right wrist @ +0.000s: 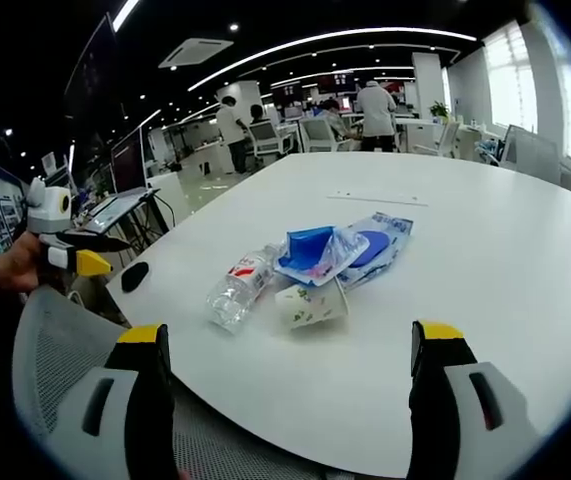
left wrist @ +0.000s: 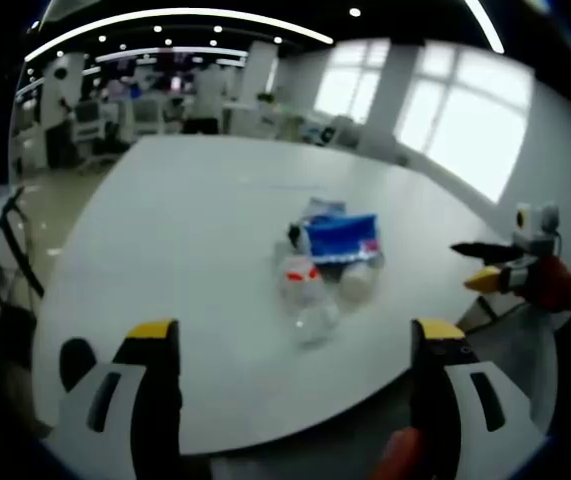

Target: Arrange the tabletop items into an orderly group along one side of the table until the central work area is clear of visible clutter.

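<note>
On the white table point(left wrist: 185, 230) point(right wrist: 505, 270) several items lie in a small cluster. A clear plastic bottle with a red label point(left wrist: 305, 295) point(right wrist: 237, 288) lies on its side. Beside it, also tipped over, is a paper cup point(left wrist: 357, 285) point(right wrist: 310, 303). A blue and clear plastic packet point(left wrist: 343, 238) point(right wrist: 337, 250) lies behind them. My left gripper point(left wrist: 295, 335) point(right wrist: 80, 252) is open, off the table's edge, short of the cluster. My right gripper point(right wrist: 290, 335) point(left wrist: 490, 265) is open too, held at another side of the table, nothing between its jaws.
A small black oval object point(left wrist: 77, 362) point(right wrist: 135, 275) sits near the table's edge. A flat sheet point(right wrist: 375, 197) lies farther across the table. A grey mesh chair point(right wrist: 55, 350) stands by the rim. Desks, chairs and people fill the office behind.
</note>
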The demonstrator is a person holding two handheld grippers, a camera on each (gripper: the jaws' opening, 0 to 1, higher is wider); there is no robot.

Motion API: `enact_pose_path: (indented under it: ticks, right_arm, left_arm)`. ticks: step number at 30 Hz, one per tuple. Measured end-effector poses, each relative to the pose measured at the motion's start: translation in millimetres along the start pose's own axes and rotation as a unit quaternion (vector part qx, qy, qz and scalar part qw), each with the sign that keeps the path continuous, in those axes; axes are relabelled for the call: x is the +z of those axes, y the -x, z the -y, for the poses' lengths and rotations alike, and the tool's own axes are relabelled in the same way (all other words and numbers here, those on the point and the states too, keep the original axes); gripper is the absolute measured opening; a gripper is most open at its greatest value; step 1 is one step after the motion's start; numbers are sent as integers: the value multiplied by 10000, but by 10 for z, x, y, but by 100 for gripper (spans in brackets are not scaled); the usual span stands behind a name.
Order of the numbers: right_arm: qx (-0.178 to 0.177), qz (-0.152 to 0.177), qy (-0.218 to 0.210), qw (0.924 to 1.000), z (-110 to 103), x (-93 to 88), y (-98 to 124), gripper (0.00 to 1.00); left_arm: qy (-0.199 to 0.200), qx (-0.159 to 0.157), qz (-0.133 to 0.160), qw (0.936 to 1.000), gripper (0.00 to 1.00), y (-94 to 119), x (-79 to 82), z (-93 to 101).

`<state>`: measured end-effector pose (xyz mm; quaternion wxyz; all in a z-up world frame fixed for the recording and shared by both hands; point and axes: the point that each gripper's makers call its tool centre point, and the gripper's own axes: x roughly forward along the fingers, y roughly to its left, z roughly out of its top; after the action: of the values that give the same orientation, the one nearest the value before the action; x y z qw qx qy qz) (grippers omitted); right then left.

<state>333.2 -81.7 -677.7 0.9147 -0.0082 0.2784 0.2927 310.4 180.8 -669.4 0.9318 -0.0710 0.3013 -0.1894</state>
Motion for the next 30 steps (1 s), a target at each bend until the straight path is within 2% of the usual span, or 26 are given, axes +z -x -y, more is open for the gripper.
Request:
enact_pose_path:
  ticks: [30]
  right_arm:
    - [106, -73, -5, 9999, -40, -29, -16, 99]
  left_arm:
    - [57, 31, -53, 10000, 90, -11, -22, -19]
